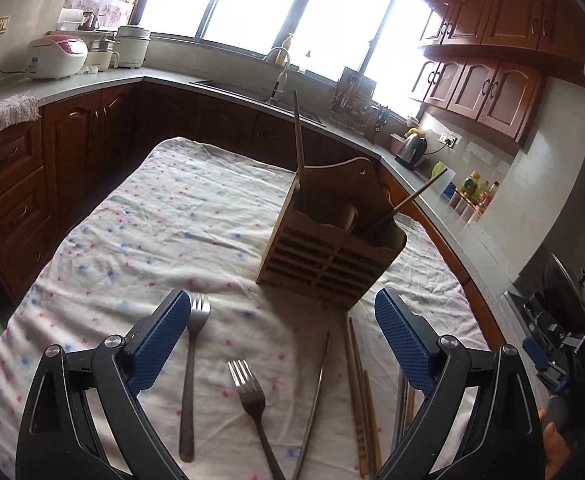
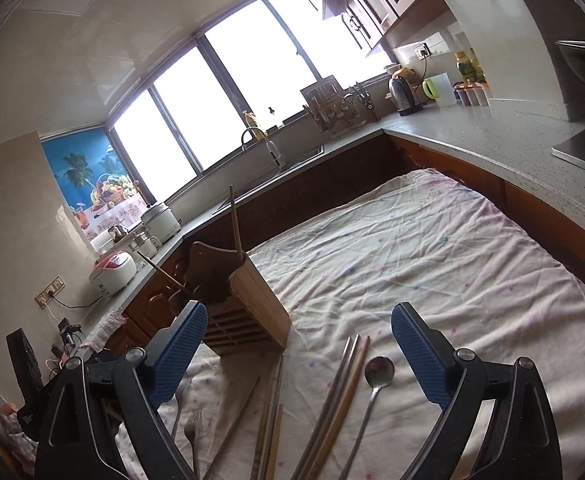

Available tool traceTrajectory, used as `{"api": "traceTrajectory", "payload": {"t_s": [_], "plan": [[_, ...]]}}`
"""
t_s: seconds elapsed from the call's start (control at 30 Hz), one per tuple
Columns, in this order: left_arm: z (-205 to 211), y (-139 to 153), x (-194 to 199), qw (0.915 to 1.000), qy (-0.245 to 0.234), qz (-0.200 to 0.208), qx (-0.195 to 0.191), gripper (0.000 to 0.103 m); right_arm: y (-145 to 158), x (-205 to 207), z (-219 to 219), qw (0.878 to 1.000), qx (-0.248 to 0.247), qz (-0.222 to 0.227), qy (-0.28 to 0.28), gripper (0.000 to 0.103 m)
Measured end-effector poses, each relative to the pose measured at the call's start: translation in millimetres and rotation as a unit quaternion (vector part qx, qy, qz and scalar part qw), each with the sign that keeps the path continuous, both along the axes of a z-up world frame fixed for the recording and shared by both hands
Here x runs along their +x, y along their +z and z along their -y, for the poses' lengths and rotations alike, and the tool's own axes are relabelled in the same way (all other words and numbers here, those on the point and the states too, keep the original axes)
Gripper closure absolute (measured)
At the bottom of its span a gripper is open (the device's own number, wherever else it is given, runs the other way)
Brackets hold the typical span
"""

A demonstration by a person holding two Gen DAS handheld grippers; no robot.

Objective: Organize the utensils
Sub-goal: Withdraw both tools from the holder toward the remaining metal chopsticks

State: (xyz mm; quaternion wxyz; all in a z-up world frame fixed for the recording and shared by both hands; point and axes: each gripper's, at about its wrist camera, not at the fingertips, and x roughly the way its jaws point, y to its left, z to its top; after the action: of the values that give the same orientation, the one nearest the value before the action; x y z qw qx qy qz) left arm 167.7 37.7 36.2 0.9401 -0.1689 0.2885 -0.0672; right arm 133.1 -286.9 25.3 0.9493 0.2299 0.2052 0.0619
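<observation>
Task barely begun. Wooden holder point(image 1: 328, 256) stands mid-table on the floral cloth point(image 1: 140, 232), holding only a couple of wooden sticks — one upright, one leaning. Left at the near edge: two forks point(image 1: 190, 360), a pair of chopsticks point(image 1: 358, 392), and a spoon point(image 2: 374, 384). Left gripper point(image 1: 284, 340) spread wide, empty. Right gripper point(image 2: 300, 352) likewise spread, nothing pinched — both above the loose utensils.

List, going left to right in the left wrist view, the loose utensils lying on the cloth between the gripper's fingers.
Long-handled steel fork → shorter steel fork → single metal chopstick → bundle of brown wooden chopsticks.
</observation>
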Motion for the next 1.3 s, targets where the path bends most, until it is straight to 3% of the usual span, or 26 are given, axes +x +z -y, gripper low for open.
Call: {"api": "traceTrajectory", "payload": {"t_s": [0.5,1.13,1.23,1.3], "plan": [[32,-33,-28,0.9982,-0.039,-0.038,0.025,0.008,-38,-43,5,0.998,-0.041,-0.041,-0.015,0.008],[53,-49,2,0.9911,-0.077,-0.081,0.071,0.008,-47,-12,-12,0.996,-0.055,-0.062,0.020,0.009],[59,-52,11,0.9876,-0.095,-0.093,0.084,0.008,-47,-2,-19,0.996,-0.061,-0.066,0.027,0.016],[64,-54,18,0.9848,-0.108,-0.099,0.093,0.018,-48,8,-22,0.995,-0.061,-0.074,0.033,0.024]]}}
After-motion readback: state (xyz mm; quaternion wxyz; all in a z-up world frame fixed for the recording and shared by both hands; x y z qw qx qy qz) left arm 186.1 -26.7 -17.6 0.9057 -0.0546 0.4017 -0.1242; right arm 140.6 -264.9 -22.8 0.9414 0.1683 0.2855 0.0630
